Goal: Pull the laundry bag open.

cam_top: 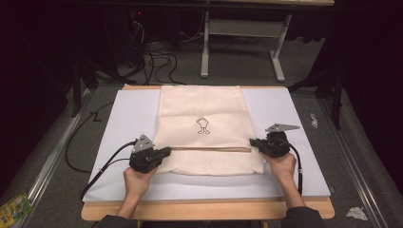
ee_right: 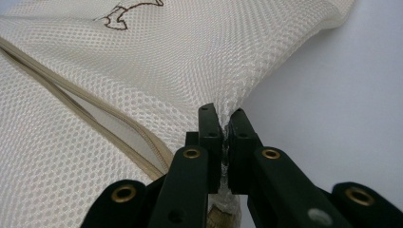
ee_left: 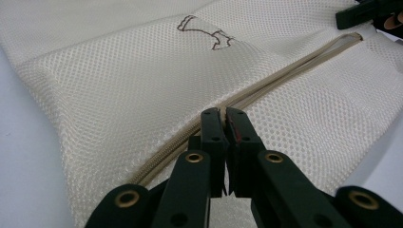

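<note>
A cream mesh bag (cam_top: 204, 109) with a small brown outline drawing (cam_top: 203, 126) lies flat on a white board (cam_top: 128, 118). A beige zipper (cam_top: 209, 149) runs across it near the front. My left gripper (cam_top: 164, 152) sits at the zipper's left end. In the left gripper view it (ee_left: 222, 114) is shut on the zipper line (ee_left: 285, 71), which gapes open beyond the jaws. My right gripper (cam_top: 253, 141) is at the bag's right edge. In the right gripper view it (ee_right: 222, 118) is shut on a bunched fold of mesh (ee_right: 190, 61), with the zipper (ee_right: 95, 118) to its left.
The white board rests on a wooden table (cam_top: 204, 211). Behind the table stand the white legs of a desk (cam_top: 278, 61), with cables on the grey floor (cam_top: 161, 59). A green packet (cam_top: 14, 209) and crumpled paper (cam_top: 356, 213) lie on the floor near the front corners.
</note>
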`<state>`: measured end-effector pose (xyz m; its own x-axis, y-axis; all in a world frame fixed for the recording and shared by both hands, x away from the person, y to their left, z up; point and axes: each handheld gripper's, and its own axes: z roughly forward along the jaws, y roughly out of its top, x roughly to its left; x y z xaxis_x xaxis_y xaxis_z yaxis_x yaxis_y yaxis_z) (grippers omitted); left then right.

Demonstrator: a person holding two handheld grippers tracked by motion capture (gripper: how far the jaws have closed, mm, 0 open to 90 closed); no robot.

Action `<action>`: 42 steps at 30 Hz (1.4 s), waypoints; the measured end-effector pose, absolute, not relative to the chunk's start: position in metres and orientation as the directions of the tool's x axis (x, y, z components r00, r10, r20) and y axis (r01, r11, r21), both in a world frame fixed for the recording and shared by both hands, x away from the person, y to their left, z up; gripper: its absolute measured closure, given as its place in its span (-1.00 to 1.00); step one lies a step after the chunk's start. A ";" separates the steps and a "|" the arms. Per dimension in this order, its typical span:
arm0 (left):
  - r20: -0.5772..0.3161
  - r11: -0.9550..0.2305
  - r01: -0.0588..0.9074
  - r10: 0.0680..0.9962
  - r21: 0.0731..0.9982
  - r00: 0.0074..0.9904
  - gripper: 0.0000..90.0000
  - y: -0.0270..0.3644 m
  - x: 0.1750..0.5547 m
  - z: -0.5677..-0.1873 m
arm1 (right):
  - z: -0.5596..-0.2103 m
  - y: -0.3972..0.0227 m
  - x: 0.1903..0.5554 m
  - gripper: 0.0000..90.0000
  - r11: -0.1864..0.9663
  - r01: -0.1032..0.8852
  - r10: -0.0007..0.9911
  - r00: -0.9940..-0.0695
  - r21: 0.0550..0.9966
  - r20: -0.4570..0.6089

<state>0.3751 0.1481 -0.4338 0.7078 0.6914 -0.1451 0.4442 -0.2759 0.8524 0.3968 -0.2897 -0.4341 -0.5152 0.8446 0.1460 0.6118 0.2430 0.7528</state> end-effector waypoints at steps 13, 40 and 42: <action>-0.140 -0.261 0.451 0.720 0.853 0.680 0.94 0.163 0.375 -0.432 | -0.437 -0.298 0.397 0.96 0.234 0.623 0.857 -0.495 0.747 0.144; -0.121 -0.254 0.469 0.764 0.846 0.634 0.94 0.181 0.378 -0.433 | -0.440 -0.308 0.393 0.96 0.212 0.624 0.868 -0.474 0.752 0.148; -0.122 -0.252 0.470 0.767 0.846 0.630 0.94 0.185 0.379 -0.434 | -0.440 -0.309 0.393 0.96 0.215 0.624 0.871 -0.470 0.751 0.142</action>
